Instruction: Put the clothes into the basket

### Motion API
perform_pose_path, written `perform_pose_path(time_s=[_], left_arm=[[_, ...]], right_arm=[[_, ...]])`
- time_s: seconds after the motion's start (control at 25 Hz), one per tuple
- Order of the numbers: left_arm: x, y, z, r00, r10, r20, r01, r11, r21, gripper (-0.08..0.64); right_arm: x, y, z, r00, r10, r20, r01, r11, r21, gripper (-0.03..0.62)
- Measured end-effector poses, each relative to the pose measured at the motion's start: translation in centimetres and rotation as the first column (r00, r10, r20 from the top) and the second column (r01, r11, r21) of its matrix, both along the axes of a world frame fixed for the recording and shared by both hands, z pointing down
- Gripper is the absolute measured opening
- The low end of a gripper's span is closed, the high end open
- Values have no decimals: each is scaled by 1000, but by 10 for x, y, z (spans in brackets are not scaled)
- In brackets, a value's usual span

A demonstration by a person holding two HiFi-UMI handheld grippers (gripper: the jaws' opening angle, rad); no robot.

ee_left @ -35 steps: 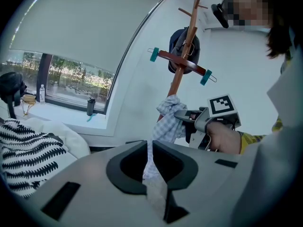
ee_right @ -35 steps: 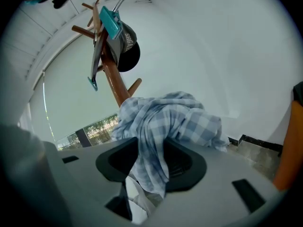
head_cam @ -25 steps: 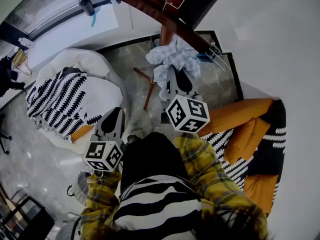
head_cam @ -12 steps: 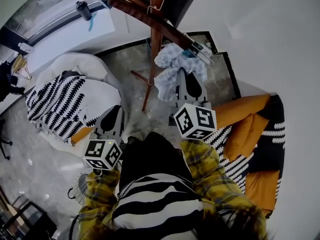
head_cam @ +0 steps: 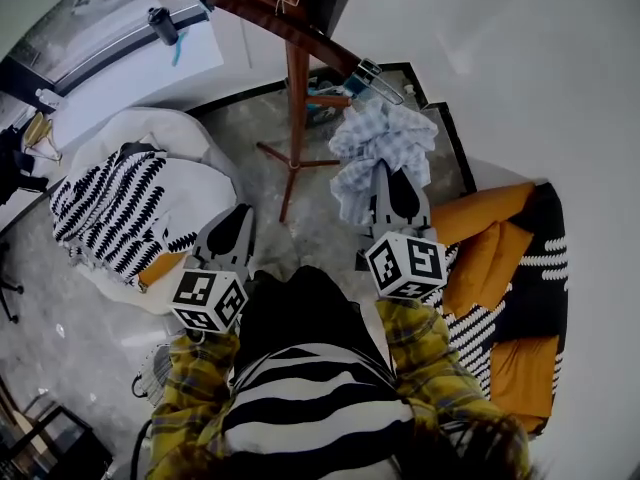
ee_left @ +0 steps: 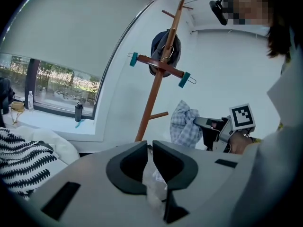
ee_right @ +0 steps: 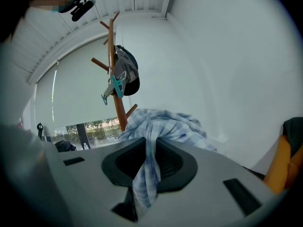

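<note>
A blue-and-white checked garment (head_cam: 385,146) hangs bunched from my right gripper (head_cam: 386,176), which is shut on it. In the right gripper view a fold of this garment (ee_right: 146,178) runs down between the jaws of the right gripper (ee_right: 150,148). The garment is to the right of the wooden coat stand (head_cam: 293,88), just below a hanger with teal clips (head_cam: 368,71). My left gripper (head_cam: 238,220) is lower left with its jaws nearly together. In the left gripper view, only a pale, unclear shape shows in the slit of the left gripper (ee_left: 149,152). A round ribbed rim (head_cam: 155,373), perhaps the basket, shows beside my left sleeve.
A white beanbag with a black-and-white throw (head_cam: 120,203) lies at the left. Orange and patterned cushions (head_cam: 500,268) lie at the right against the wall. A dark cap (ee_right: 128,72) hangs on the coat stand. Beyond the stand is a window sill with a dark bottle (head_cam: 160,23).
My right gripper has carried the checked garment to the right, from in front of the stand's pole to its right side. The left gripper has shifted only slightly.
</note>
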State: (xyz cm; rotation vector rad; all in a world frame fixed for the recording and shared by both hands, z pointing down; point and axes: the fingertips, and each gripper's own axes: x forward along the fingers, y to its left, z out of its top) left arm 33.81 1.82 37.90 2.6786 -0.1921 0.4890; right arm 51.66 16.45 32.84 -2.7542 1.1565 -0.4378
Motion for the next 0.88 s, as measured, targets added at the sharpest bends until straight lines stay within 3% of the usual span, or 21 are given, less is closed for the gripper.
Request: perform_pose_path(time_s=[0.28, 0.52, 0.76, 0.88], left_arm=[[-14, 3, 4, 999, -46, -5, 46, 999, 6, 44], [-37, -10, 4, 986, -165, -13, 165, 986, 18, 44], [-97, -30, -1, 930, -367, -18, 368, 929, 48, 44], [-140, -42, 0, 880, -475, -27, 475, 878, 49, 44]], right_arm=[[-28, 8, 18, 997, -76, 19, 77, 996, -41, 83], [-52, -20, 24, 977, -210, 27, 211, 977, -40, 83], [-94, -70, 21, 908, -418, 19, 418, 908, -21, 83], [-126, -100, 22, 856, -517, 12, 517, 856, -23, 83]])
